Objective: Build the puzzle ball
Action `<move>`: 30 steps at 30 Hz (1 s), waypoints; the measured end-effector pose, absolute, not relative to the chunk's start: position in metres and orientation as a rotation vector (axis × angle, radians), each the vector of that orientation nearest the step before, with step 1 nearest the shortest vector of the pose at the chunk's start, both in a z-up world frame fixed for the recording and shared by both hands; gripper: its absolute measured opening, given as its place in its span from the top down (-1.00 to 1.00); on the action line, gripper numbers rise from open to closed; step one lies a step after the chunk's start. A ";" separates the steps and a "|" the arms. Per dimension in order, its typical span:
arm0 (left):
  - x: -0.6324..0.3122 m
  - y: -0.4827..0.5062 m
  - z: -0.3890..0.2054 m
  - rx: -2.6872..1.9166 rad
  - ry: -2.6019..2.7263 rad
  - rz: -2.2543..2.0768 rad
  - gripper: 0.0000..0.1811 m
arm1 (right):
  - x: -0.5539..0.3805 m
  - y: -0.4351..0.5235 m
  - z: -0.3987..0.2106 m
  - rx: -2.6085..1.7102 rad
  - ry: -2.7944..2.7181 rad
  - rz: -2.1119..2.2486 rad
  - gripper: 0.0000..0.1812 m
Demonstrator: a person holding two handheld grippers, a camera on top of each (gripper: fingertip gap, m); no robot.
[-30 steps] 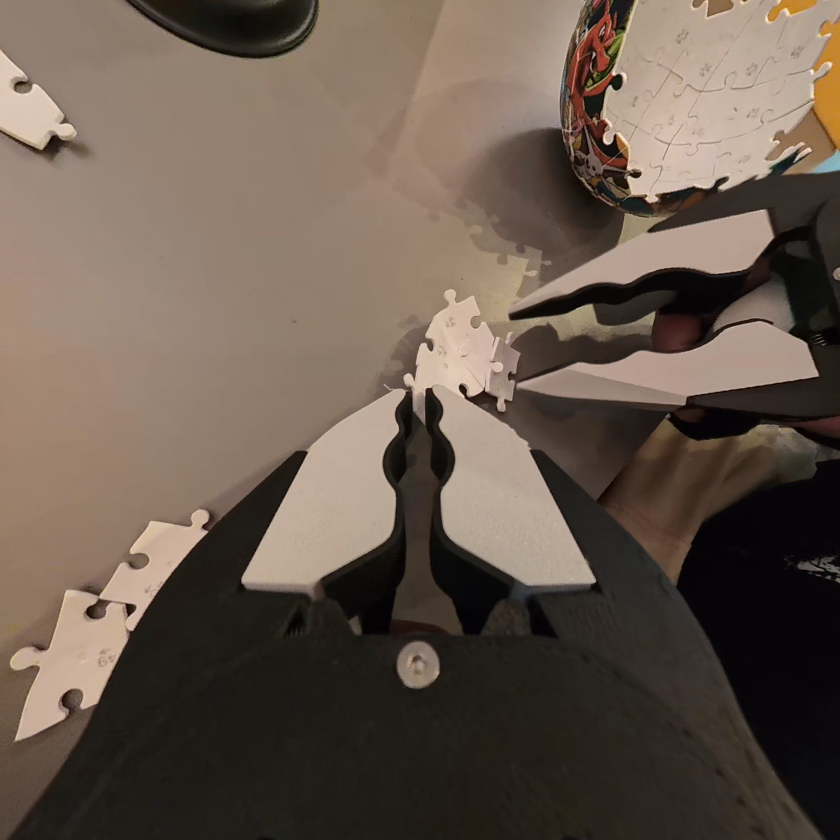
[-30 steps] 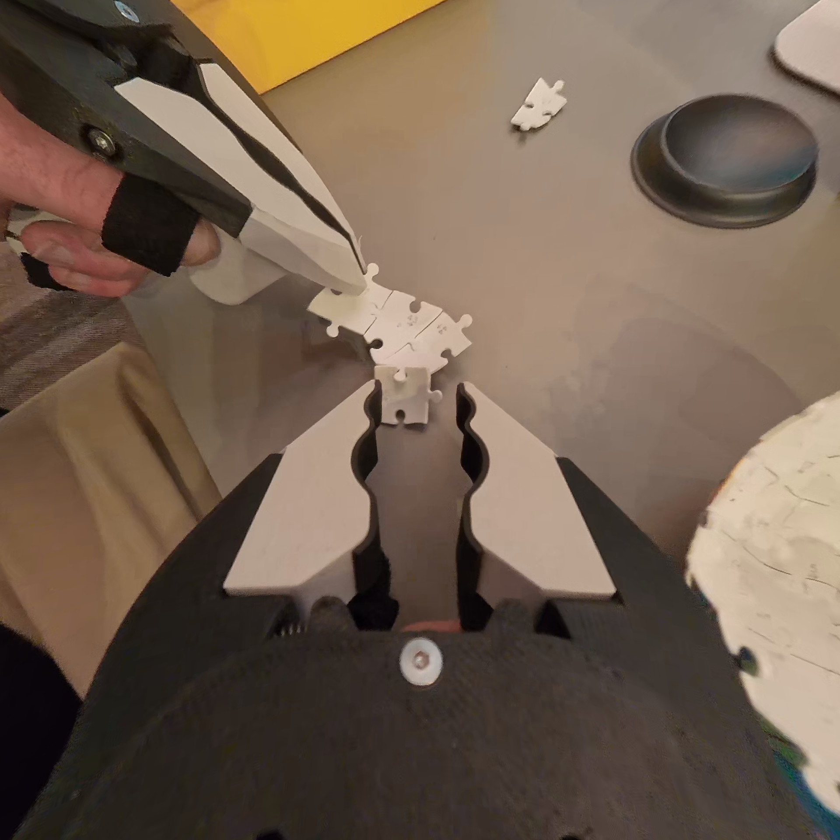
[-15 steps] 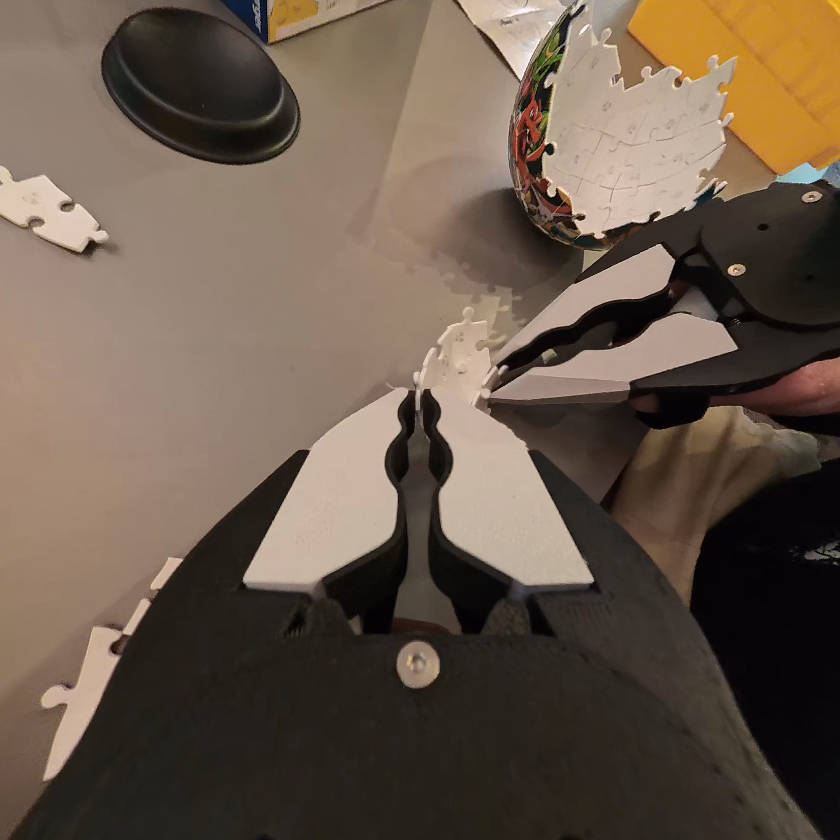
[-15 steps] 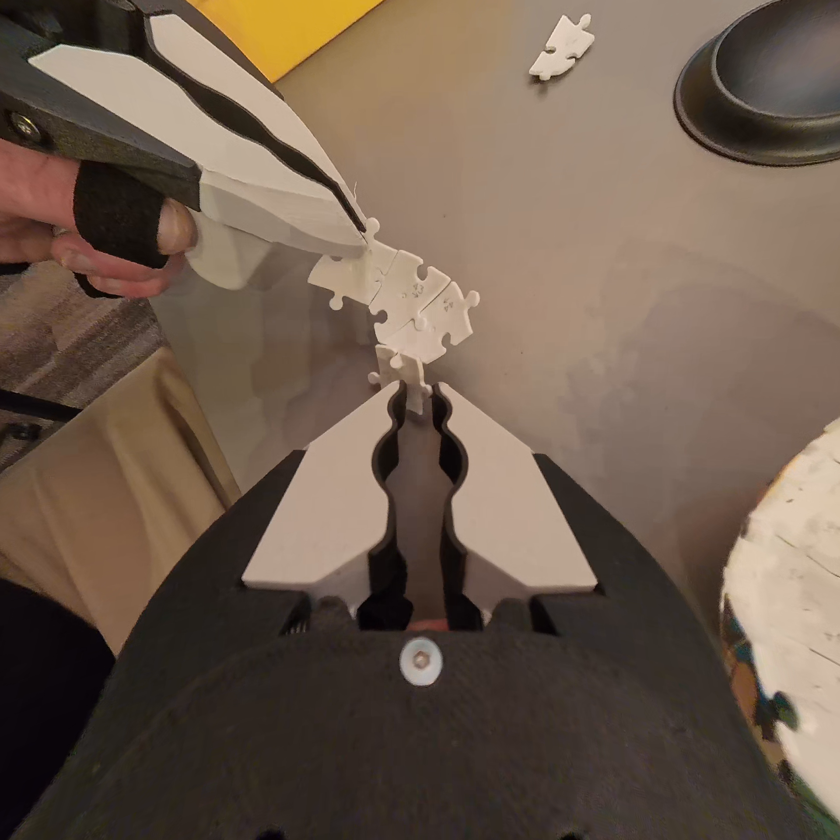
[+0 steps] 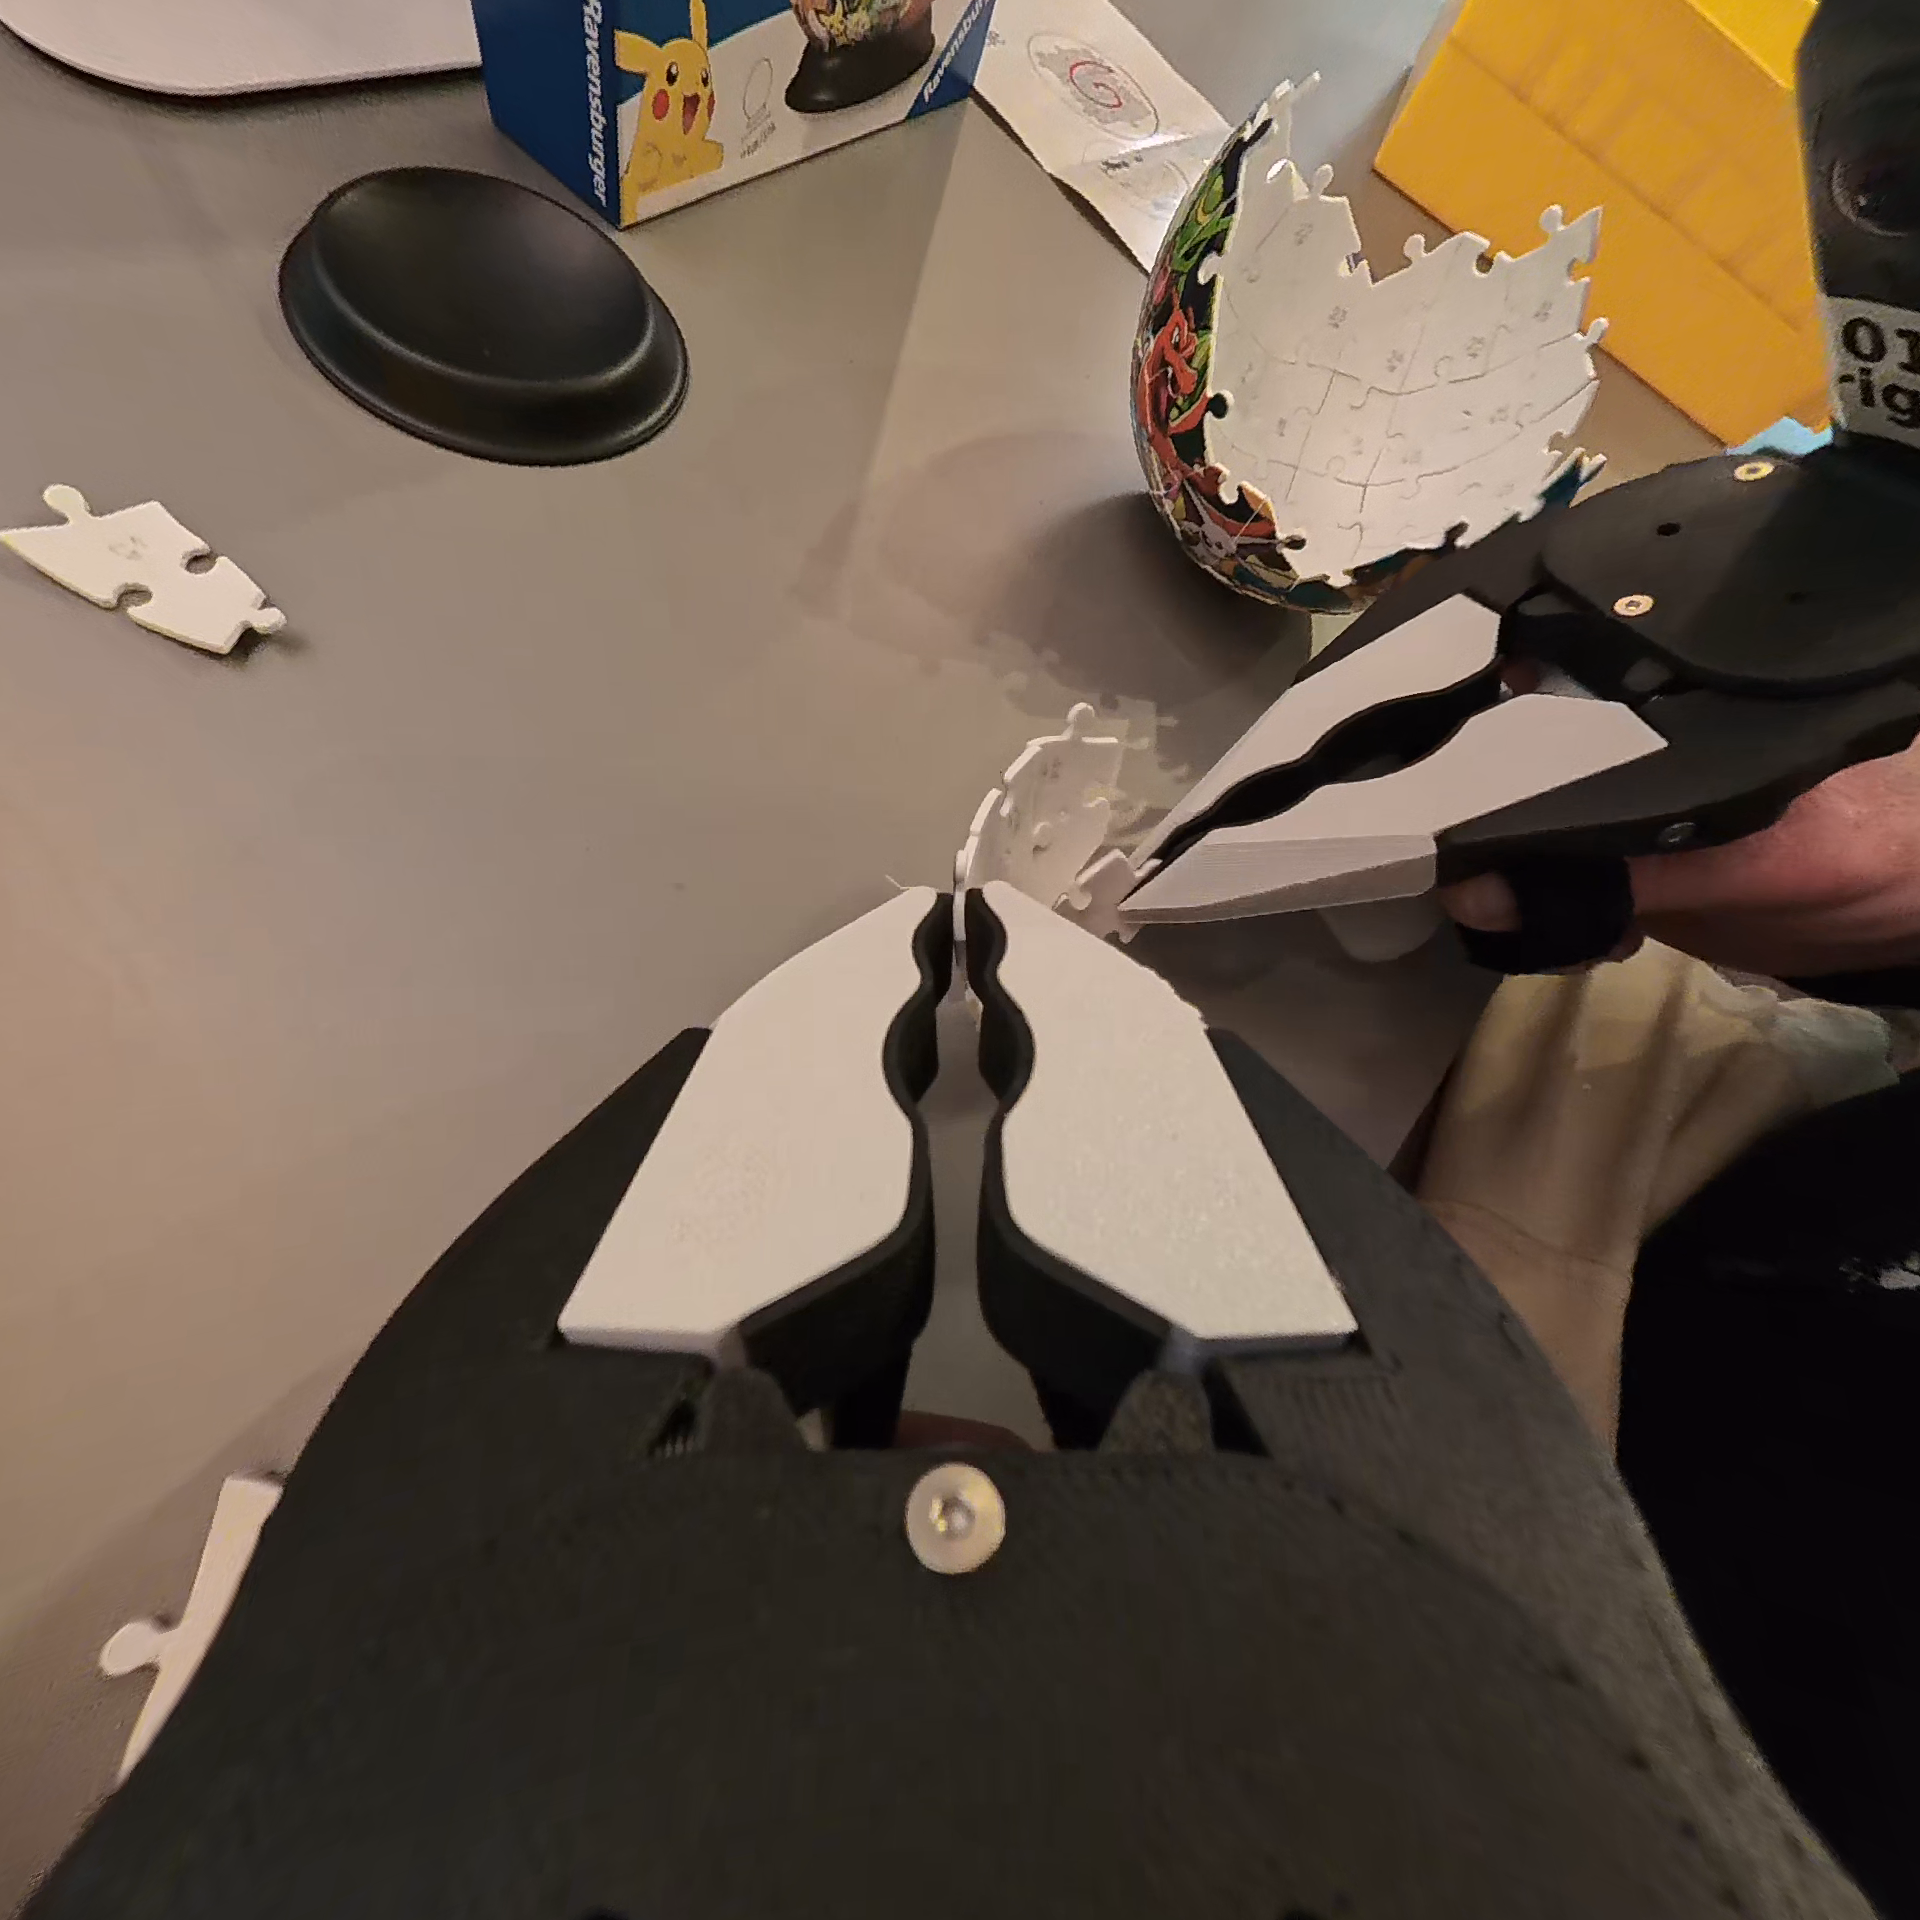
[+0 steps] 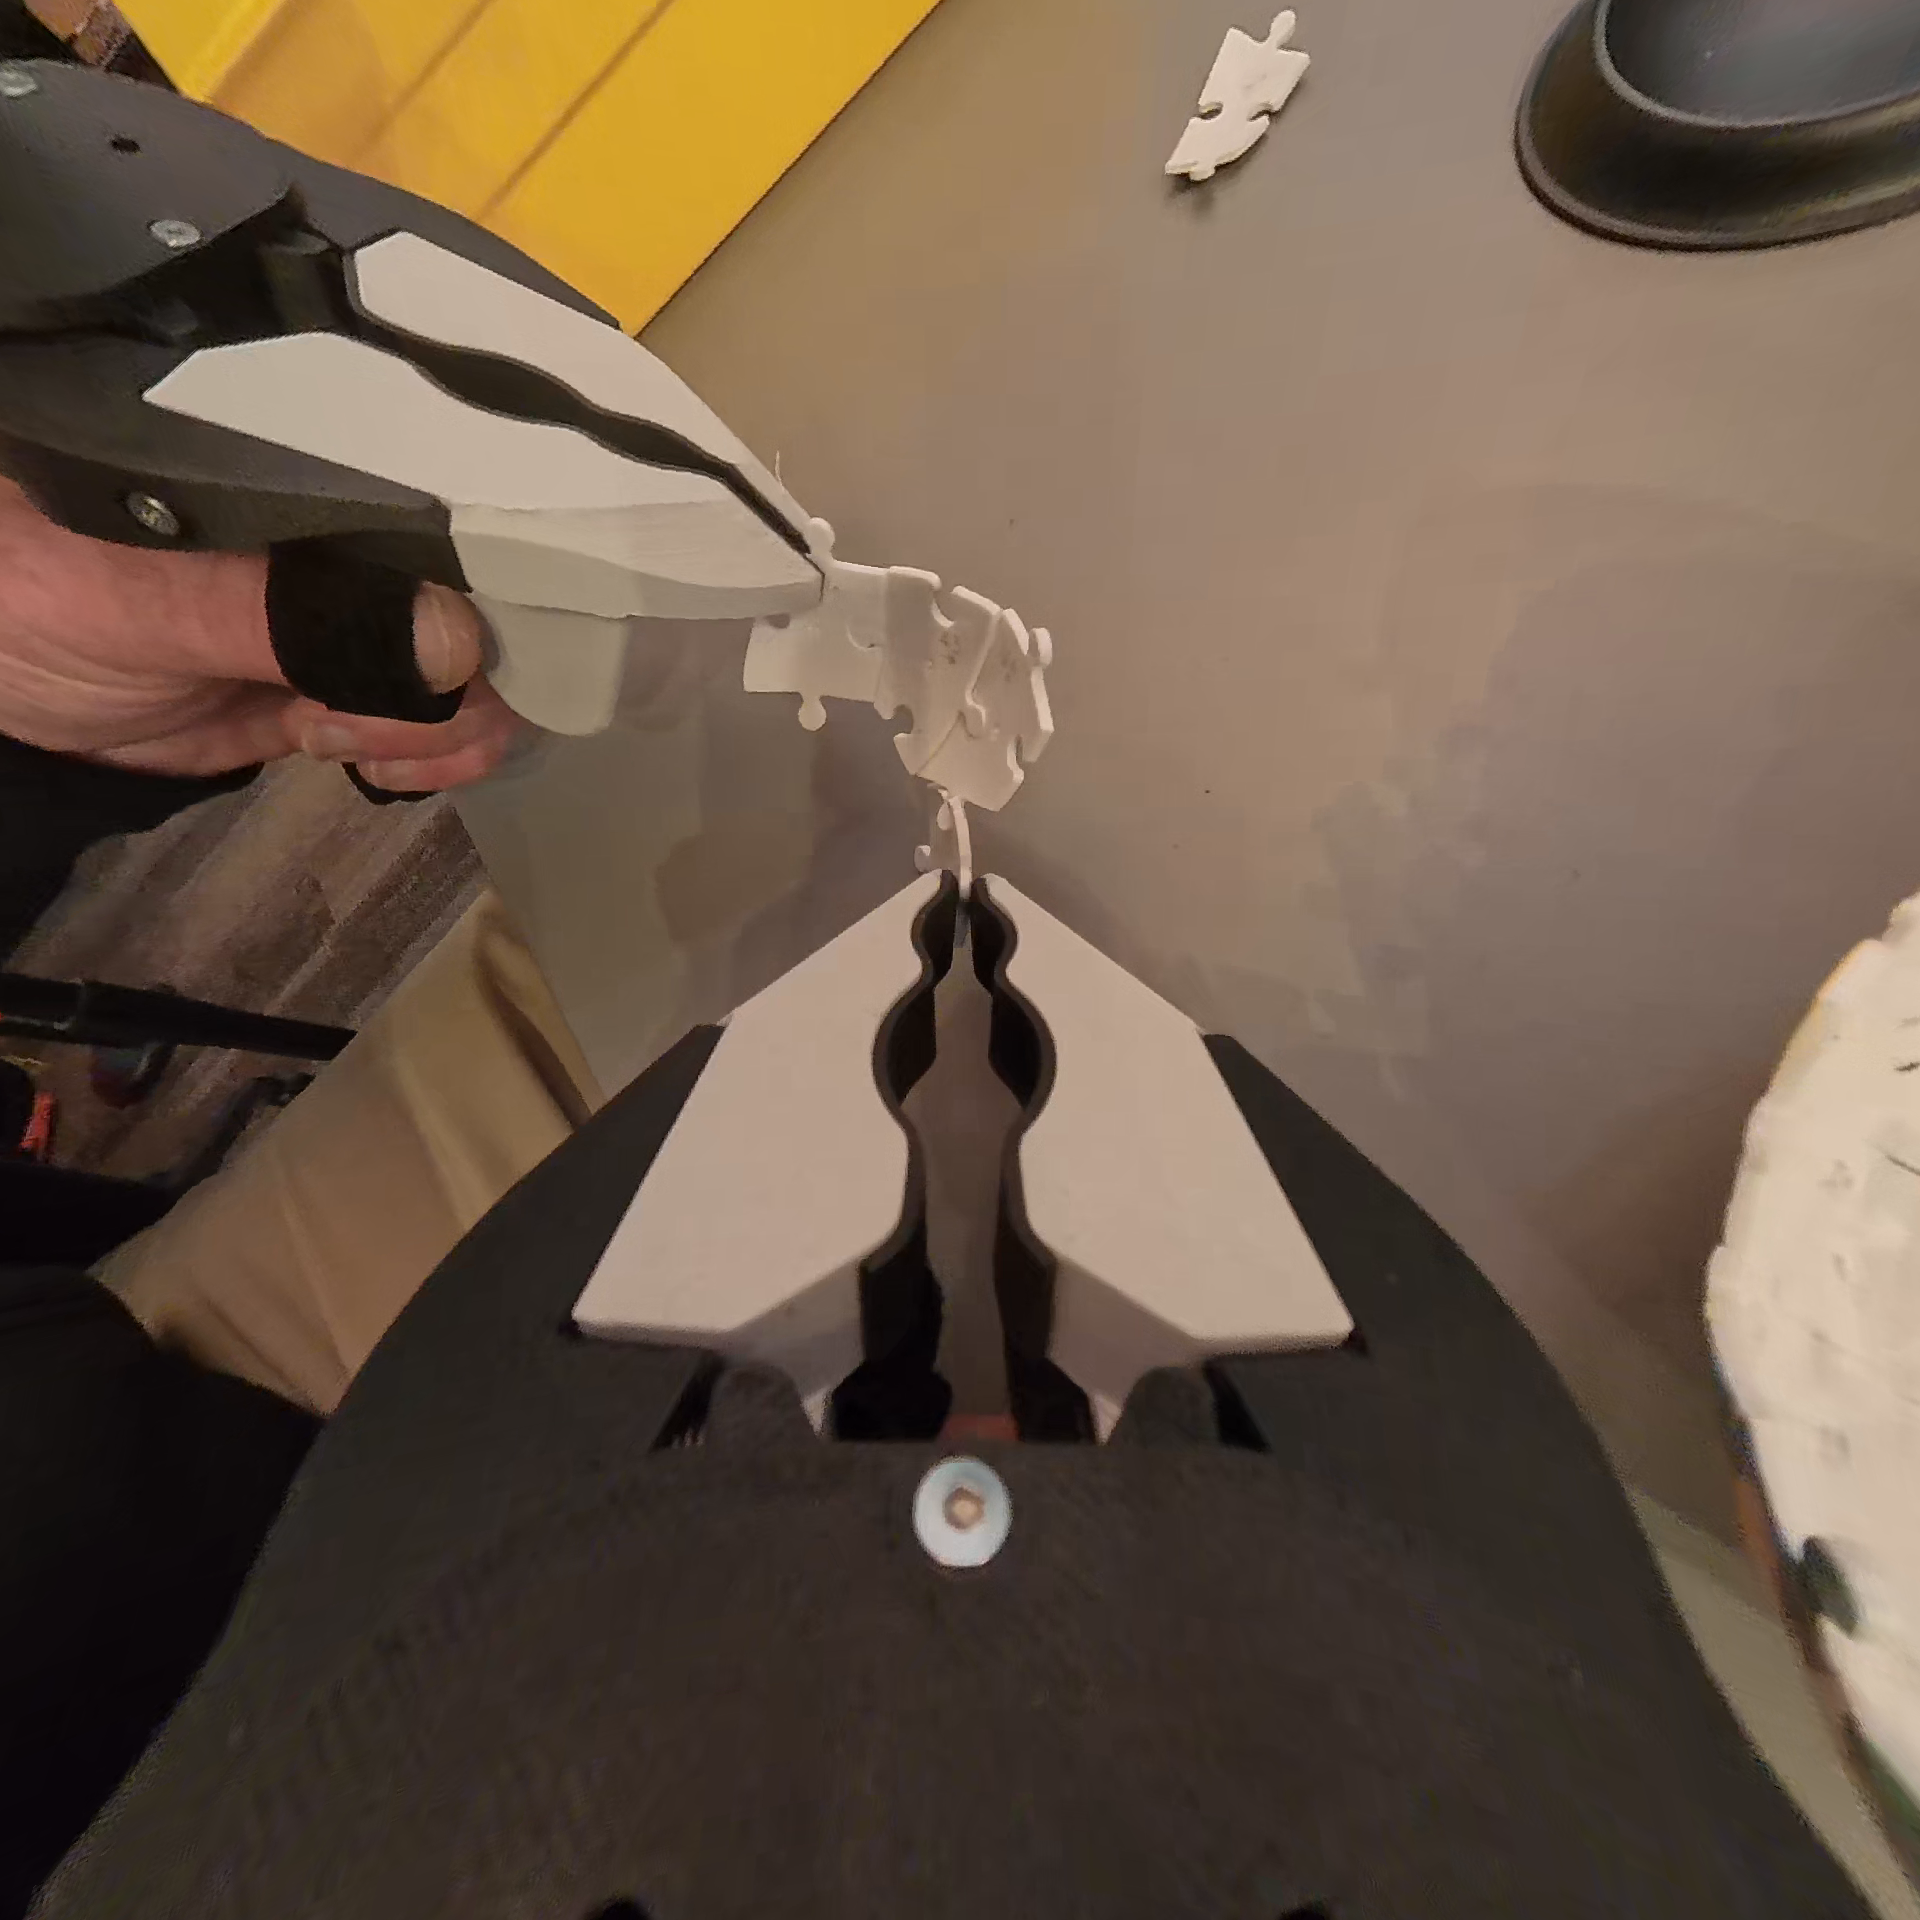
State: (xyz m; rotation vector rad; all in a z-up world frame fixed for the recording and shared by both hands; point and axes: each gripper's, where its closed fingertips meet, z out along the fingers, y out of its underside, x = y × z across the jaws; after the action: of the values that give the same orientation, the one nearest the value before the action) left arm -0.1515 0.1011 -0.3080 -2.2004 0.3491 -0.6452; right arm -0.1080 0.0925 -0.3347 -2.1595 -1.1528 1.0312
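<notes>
Left wrist view: stand [image 5: 483, 332] far left on table [image 5: 520, 779]; box [image 5: 717, 94] behind it; partial ball [image 5: 1351, 405] far right; loose piece [image 5: 145, 566] left; joined pieces [image 5: 1049, 821] centre.

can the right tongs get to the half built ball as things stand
Probably not yet: the right tongs are shut on a single piece beside the joined pieces. The half-built ball itself stands unobstructed.
</notes>
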 end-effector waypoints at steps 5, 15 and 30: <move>-0.147 0.102 -0.313 -2.208 0.331 -0.653 0.97 | -0.106 0.099 -0.338 -2.159 -1.147 0.936 0.74; -0.141 0.101 -0.320 -2.239 0.314 -0.633 0.97 | -0.104 0.106 -0.329 -1.881 -1.354 0.564 1.00; -0.144 0.101 -0.326 -2.287 0.253 -0.653 0.97 | -0.109 0.106 -0.348 -1.980 -1.410 0.606 1.00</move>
State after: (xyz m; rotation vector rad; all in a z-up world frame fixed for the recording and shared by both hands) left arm -0.1436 0.1009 -0.3260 -2.2865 0.2529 -0.6530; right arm -0.1086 0.1056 -0.3481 -1.9800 -1.4097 0.6064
